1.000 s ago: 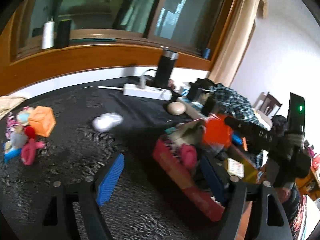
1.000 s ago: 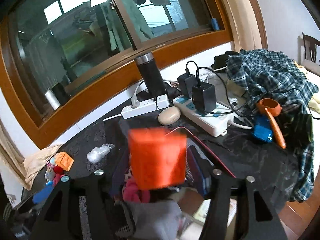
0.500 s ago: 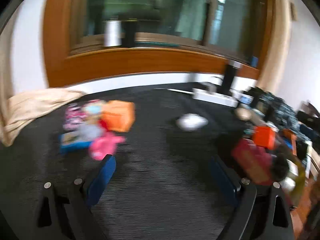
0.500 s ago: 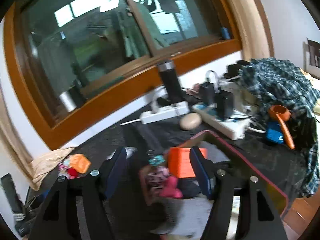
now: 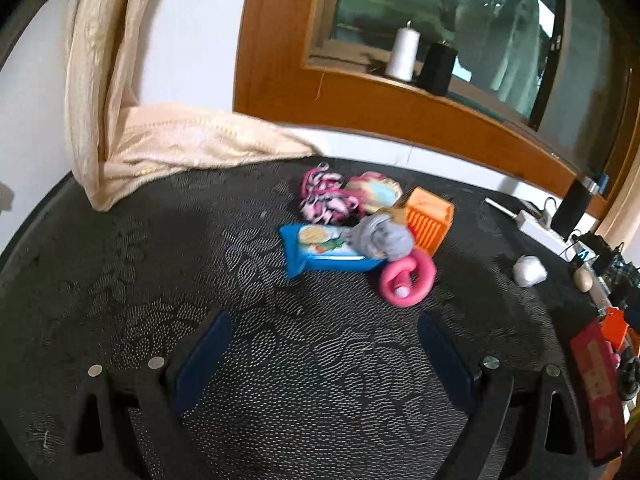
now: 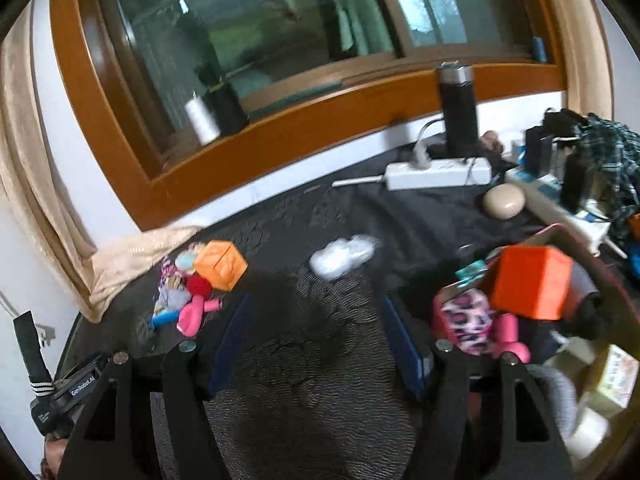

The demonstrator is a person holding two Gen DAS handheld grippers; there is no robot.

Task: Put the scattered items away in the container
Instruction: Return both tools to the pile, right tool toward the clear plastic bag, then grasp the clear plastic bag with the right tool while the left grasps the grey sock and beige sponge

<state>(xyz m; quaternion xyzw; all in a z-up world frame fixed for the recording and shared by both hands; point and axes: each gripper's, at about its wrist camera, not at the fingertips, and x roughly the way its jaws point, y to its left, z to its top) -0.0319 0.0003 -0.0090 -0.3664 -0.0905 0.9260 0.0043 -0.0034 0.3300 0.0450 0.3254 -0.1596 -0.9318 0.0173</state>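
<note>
A pile of loose items lies on the dark tablecloth: an orange cube, a blue packet, a grey sock ball, a pink ring and pink striped fabric. My left gripper is open and empty, just short of this pile. A white crumpled bag lies ahead of my right gripper, which is open and empty. To its right the red-rimmed container holds a red-orange cube and a pink patterned item.
A white power strip, a black flask and a beige oval object sit at the back right. Plaid cloth and chargers crowd the far right. A cream curtain drapes onto the table's left corner.
My right gripper opened and left the red-orange cube in the container, then swung left. My left gripper swung left from the container to face the pile.
</note>
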